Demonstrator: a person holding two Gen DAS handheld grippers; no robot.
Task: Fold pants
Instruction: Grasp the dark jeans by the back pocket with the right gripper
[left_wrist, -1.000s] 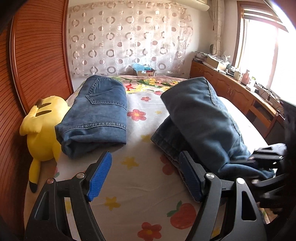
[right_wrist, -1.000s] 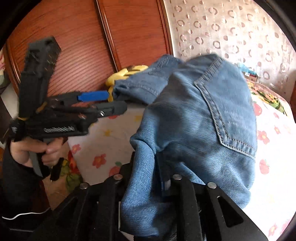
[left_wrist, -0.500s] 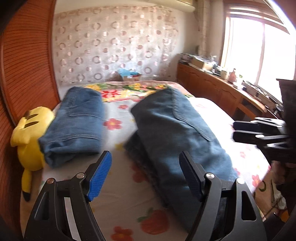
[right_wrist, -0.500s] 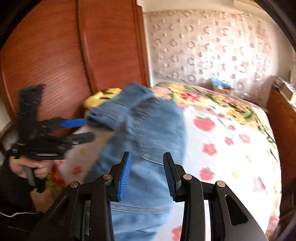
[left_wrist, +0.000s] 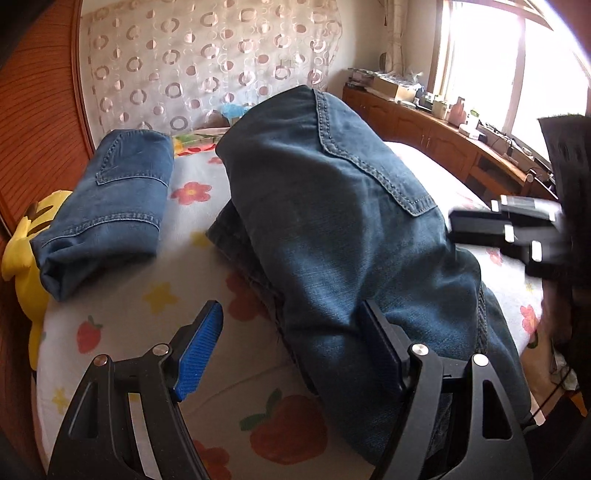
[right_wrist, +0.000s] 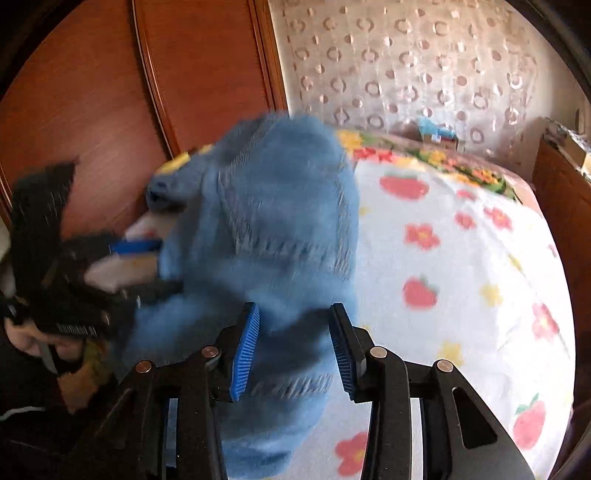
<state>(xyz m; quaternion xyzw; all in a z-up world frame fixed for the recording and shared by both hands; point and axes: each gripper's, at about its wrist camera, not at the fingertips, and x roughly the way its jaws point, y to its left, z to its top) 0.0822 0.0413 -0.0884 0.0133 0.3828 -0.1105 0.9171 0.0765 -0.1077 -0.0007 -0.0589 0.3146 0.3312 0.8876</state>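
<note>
While both hand-held grippers, left (left_wrist: 288, 350) and right (right_wrist: 293, 350), stand released, jeans (left_wrist: 351, 229) at twelve o'clock risk unfolding off the bed (left_wrist: 147, 295) edge.

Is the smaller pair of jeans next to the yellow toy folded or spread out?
Folded. The smaller jeans lie as a compact thick bundle with doubled layers at the near edge, beside the yellow toy on the bed.
</note>
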